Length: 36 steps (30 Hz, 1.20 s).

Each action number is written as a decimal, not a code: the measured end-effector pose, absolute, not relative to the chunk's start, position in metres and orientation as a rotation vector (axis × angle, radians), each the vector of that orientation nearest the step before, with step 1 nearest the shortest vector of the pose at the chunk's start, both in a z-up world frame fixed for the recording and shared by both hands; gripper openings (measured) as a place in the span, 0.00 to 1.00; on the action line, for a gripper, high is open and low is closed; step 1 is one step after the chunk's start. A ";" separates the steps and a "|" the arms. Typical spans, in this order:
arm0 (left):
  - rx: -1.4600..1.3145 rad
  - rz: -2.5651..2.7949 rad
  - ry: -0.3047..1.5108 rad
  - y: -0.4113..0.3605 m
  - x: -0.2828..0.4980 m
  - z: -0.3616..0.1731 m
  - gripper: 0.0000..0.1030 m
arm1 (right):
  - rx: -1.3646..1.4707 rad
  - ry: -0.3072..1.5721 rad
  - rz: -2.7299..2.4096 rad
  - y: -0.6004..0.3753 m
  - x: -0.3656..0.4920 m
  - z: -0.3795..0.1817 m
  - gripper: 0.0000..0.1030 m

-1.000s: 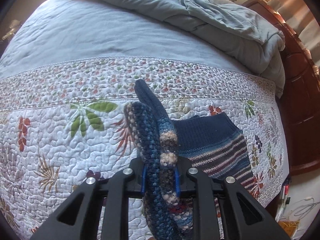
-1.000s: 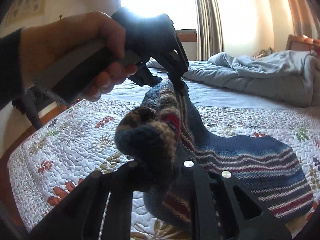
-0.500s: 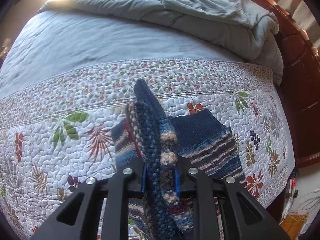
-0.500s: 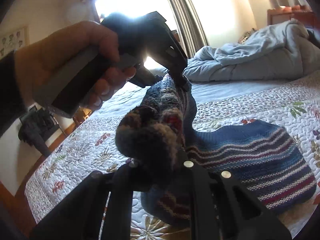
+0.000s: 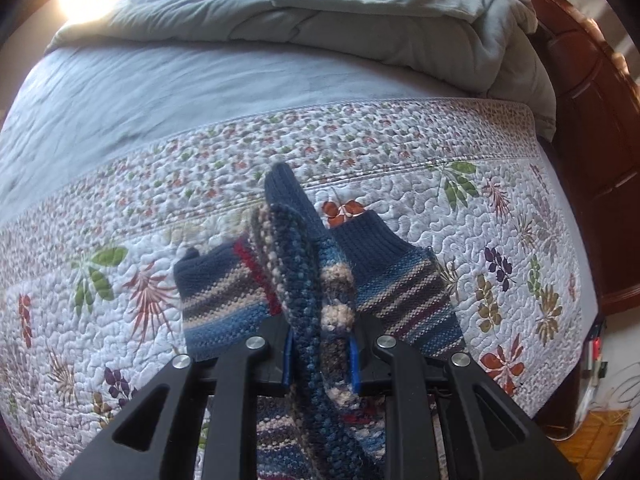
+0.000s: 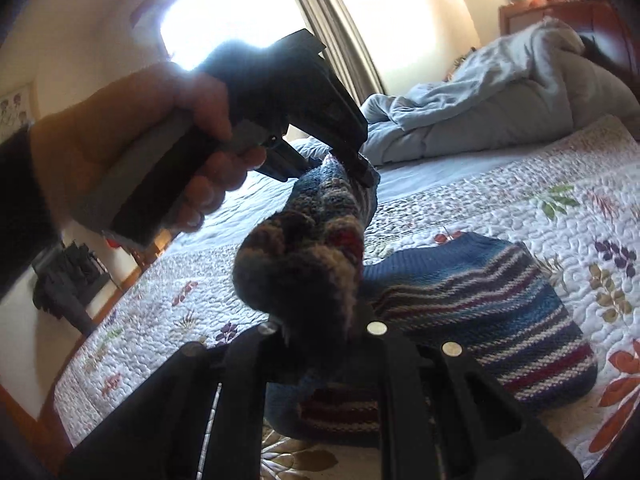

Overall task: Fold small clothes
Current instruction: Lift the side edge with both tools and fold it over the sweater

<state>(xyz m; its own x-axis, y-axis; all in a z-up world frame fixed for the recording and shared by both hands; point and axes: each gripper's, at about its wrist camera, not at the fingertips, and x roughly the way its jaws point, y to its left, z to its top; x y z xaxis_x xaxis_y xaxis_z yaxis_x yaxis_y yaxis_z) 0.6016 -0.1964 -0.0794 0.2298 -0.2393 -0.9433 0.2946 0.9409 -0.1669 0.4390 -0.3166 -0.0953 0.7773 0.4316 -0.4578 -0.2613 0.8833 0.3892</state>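
both grippers swing the knit edge over toward the duvet side

since a second ago the view has turned: the grey duvet [image 5: 360,12] and wooden headboard [image 5: 592,128] now loom larger ahead of the left gripper [image 5: 320,356], and more striped knit shows on either side of its fingers. the left gripper is clamped on a bunched edge of the striped knit garment [image 5: 404,288]; the right gripper [image 6: 320,328] pinches another part of the same raised edge, just below and beside the left one. the rest of the garment lies flat on the floral quilt [image 5: 500,220].

this looks like mid-fold: the lifted edge is carried over the flat part. next, i judge, both should lower together and lay it flush before letting go.

open quilt lies ahead and to both sides; the bed edge is close on the right of the left gripper.
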 end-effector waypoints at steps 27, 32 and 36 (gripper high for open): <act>0.113 -0.456 1.358 -0.309 0.603 -0.156 0.19 | 0.500 0.694 0.285 -0.424 0.443 -0.156 0.11; 0.148 -0.459 1.376 -0.327 0.604 -0.175 0.19 | 0.524 0.715 0.271 -0.436 0.443 -0.171 0.11; 0.168 -0.442 1.387 -0.332 0.604 -0.183 0.19 | 0.549 0.732 0.277 -0.441 0.446 -0.179 0.11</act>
